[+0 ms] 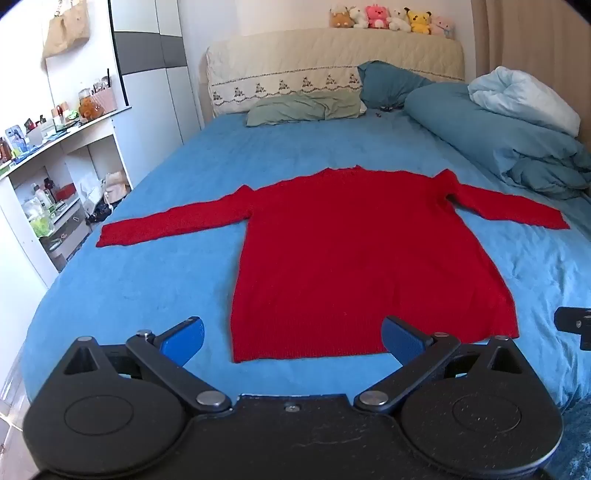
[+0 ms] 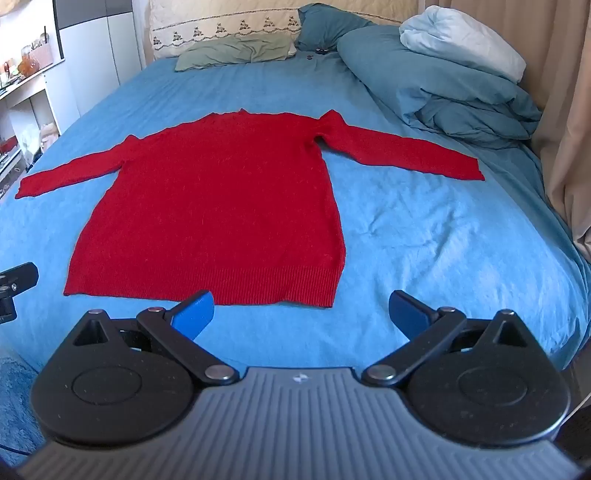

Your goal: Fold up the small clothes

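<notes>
A red knitted sweater (image 1: 354, 251) lies flat on the blue bed sheet (image 1: 155, 280), neck toward the headboard, both sleeves spread out sideways. The same sweater (image 2: 218, 206) fills the left middle of the right wrist view. My left gripper (image 1: 291, 339) hovers open just in front of the hem's left corner, nothing between its blue pads. My right gripper (image 2: 301, 314) is open too, hovering before the hem's right corner, empty. A black part of the right gripper (image 1: 576, 325) shows at the right edge of the left wrist view, and a part of the left gripper (image 2: 14, 284) at the left edge of the right wrist view.
A bunched blue duvet (image 1: 517, 140) with a pale blanket (image 2: 465, 40) lies at the bed's far right. Pillows (image 1: 306, 107) rest against the headboard, with plush toys (image 1: 391, 18) on top. White shelves (image 1: 55, 177) full of small items stand left of the bed. A curtain (image 2: 569, 129) hangs at right.
</notes>
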`<state>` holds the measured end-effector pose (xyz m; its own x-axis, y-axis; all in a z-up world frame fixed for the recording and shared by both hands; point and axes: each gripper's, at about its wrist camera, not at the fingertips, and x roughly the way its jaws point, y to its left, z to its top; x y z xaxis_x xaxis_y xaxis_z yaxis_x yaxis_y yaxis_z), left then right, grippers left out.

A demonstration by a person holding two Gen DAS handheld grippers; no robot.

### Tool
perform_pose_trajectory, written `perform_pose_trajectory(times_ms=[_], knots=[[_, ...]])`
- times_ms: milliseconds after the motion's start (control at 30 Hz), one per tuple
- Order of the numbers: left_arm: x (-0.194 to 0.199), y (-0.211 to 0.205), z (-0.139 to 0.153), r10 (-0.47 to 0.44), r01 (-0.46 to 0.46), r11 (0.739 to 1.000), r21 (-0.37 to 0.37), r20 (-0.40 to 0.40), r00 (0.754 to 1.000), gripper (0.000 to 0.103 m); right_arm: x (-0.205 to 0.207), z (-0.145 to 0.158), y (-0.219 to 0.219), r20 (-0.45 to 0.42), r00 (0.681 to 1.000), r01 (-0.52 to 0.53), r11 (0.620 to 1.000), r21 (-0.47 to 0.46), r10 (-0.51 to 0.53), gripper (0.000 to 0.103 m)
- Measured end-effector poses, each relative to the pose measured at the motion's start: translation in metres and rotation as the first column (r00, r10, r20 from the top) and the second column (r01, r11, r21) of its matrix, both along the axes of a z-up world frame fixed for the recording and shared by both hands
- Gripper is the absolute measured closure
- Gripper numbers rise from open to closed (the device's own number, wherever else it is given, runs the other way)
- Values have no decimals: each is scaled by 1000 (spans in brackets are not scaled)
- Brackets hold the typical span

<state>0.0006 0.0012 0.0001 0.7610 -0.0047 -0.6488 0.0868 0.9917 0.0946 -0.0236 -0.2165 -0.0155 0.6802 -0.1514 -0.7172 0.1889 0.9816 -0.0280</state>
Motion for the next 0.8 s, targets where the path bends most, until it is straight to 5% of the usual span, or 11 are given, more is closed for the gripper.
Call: perform_pose_trajectory(times_ms=[800], knots=[[-10, 3, 10, 7, -7, 1000, -10, 43, 999, 0, -2, 0, 3, 13, 1000, -3, 1000, -1, 4, 0]])
